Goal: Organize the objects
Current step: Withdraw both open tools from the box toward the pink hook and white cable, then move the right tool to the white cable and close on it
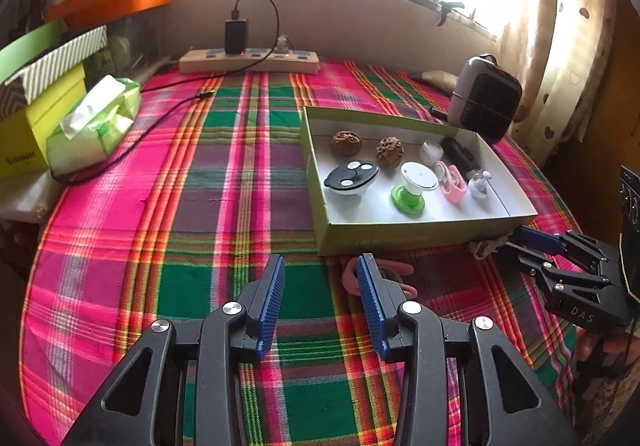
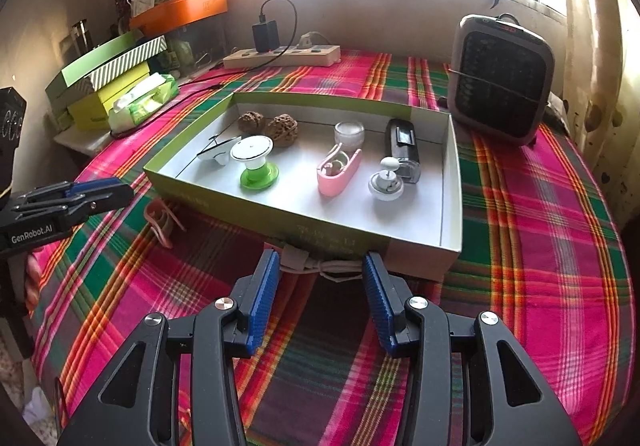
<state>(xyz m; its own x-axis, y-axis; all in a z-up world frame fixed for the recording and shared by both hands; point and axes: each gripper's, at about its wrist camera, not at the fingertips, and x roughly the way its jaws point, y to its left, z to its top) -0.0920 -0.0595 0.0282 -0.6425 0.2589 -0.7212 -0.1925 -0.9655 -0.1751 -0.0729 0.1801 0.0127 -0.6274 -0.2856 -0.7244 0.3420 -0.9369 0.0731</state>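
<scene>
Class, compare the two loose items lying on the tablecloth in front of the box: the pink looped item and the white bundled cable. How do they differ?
The pink looped item is pink; the white cable is white. The pink item lies near the box's left front corner, beside the left claw; the cable lies against the box's front wall, just ahead of the right claw. The pink item forms open loops; the cable is bundled tight. Both lie outside the box, ungripped.

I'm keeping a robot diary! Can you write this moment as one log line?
left gripper: open, empty, by pink loop | right gripper: open, empty, at white cable | box: holds small items
</scene>
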